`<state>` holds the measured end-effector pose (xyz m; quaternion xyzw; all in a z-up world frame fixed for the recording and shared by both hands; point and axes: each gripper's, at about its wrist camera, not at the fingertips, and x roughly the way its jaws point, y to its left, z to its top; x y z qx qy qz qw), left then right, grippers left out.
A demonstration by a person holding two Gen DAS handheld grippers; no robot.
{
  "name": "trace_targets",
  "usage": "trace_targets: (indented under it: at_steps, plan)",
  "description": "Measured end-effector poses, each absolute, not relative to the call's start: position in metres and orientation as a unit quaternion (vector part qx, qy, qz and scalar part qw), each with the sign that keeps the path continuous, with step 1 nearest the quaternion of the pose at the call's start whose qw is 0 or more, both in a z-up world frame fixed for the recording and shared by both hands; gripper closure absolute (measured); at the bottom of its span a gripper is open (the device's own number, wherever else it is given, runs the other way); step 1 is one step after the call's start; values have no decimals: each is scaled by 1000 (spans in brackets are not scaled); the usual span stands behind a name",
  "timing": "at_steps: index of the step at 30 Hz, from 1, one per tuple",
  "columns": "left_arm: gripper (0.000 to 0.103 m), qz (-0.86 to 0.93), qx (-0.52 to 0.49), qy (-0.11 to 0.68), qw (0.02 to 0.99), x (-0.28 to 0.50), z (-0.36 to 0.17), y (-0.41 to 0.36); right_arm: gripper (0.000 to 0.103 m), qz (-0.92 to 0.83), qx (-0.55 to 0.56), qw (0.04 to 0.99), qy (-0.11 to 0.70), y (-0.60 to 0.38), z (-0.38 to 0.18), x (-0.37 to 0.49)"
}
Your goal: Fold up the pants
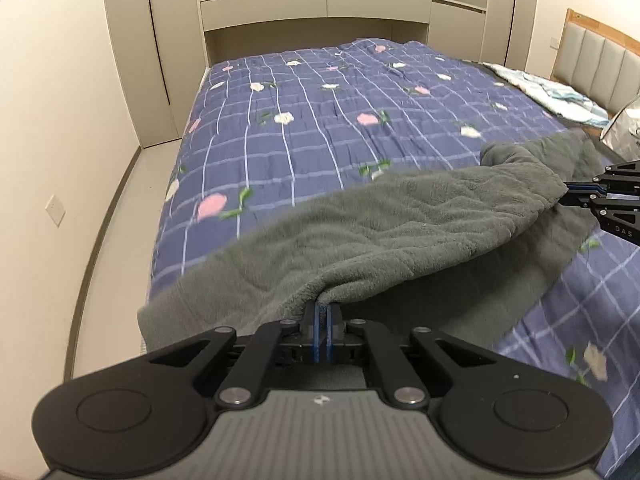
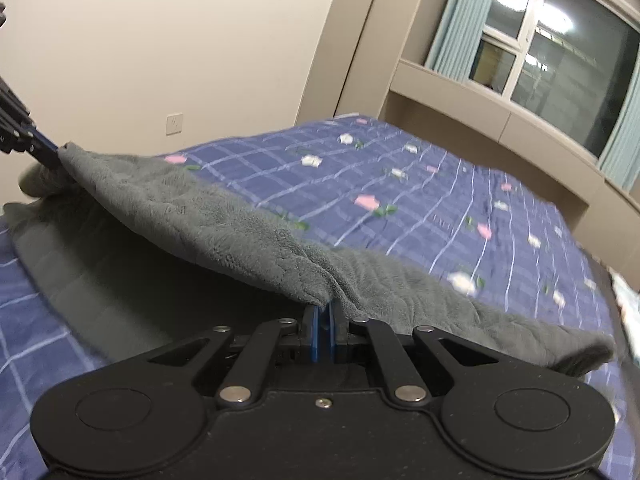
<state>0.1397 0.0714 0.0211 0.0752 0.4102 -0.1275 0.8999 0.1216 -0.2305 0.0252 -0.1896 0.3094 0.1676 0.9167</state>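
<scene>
A bedroom scene. A pair of fluffy grey fleece pants [image 1: 400,216] is lifted over a bed covered by a blue checked quilt with pink and white flowers [image 1: 304,120], part of the fabric still lying on the quilt beneath. The left tool [image 1: 322,312], black with blue pads, is closed tight on one edge of the pants. The right tool [image 2: 325,308] is likewise clamped on another edge, so the cloth stretches and sags between them. Beyond the bed stand beige built-in cupboards [image 1: 312,12] and a window with pale green curtains [image 2: 460,12].
</scene>
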Motion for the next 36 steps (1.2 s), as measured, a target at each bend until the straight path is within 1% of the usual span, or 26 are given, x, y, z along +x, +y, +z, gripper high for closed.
trace_targets:
  at_steps: [7,14,15,17,19,20,22,25,26,28,29,30,31,32,33,36]
  plan:
    - [102,-122,84,402,903,113,2,62,99,141,-147,923,326,-238,0,94]
    - [102,-116,80,390,910,106,10,64,99,136,-136,929,316,-239,6,89]
    - [102,-116,77,391,910,107,8,65,98,136,-137,929,315,-238,6,89]
    - [102,-114,72,393,910,108,8,66,91,134,-142,928,318,-235,2,90]
    - [102,-113,72,391,911,109,9,65,79,131,-156,928,313,-232,-3,89]
    - [102,-111,71,391,911,109,9,65,75,131,-162,927,312,-230,-6,89]
    - [102,-109,69,390,912,111,11,65,60,137,-176,924,311,-223,-12,89]
    - [102,-106,67,390,912,113,13,65,54,141,-216,918,302,-210,-23,90]
    - [102,-105,68,390,912,113,14,64,53,141,-235,915,295,-204,-28,91]
    - [102,-104,71,390,912,113,15,63,53,137,-264,914,277,-195,-34,92]
    - [102,-104,72,390,912,113,16,63,56,136,-270,914,270,-193,-35,93]
    - [102,-105,74,390,912,112,17,62,76,139,-270,915,265,-191,-35,94]
    - [102,-106,77,389,912,110,17,63,85,141,-269,916,264,-191,-33,94]
    - [102,-107,80,389,912,108,18,63,86,142,-269,916,260,-191,-31,94]
    - [102,-108,84,389,911,106,18,63,92,143,-270,917,258,-192,-28,93]
    - [102,-107,84,389,911,98,20,63,94,150,-269,916,256,-196,-16,85]
